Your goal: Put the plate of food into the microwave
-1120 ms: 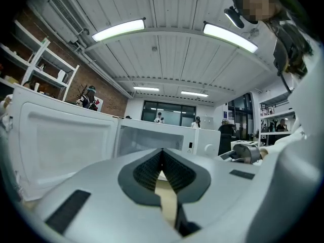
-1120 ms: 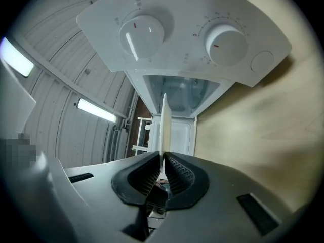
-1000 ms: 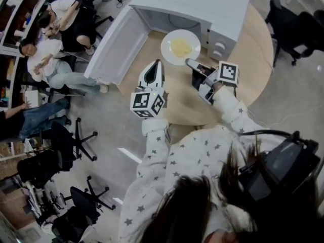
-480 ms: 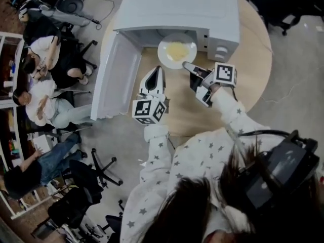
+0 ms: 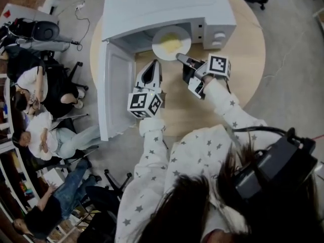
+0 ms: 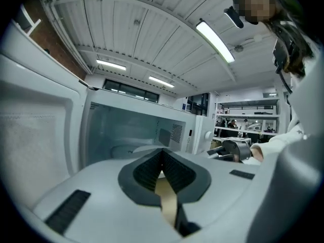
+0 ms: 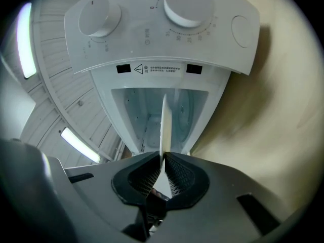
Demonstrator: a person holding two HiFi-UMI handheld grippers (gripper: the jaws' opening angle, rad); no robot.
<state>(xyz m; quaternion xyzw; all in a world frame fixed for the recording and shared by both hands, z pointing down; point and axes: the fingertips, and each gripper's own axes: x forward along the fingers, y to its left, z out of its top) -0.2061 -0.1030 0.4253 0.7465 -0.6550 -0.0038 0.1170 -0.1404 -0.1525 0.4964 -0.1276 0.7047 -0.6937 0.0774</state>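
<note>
Plate (image 5: pixel 171 42), near rim pinched in the right gripper (image 5: pixel 181 59), at the microwave (image 5: pixel 162 6) mouth; held so, it may sag and spill

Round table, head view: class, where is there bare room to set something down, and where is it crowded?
Bare wood: right side of the table, beyond the microwave and right hand-held gripper; also the near edge between the two sleeves. Crowded: the microwave mouth, with plate, open door and left hand-held gripper.
</note>
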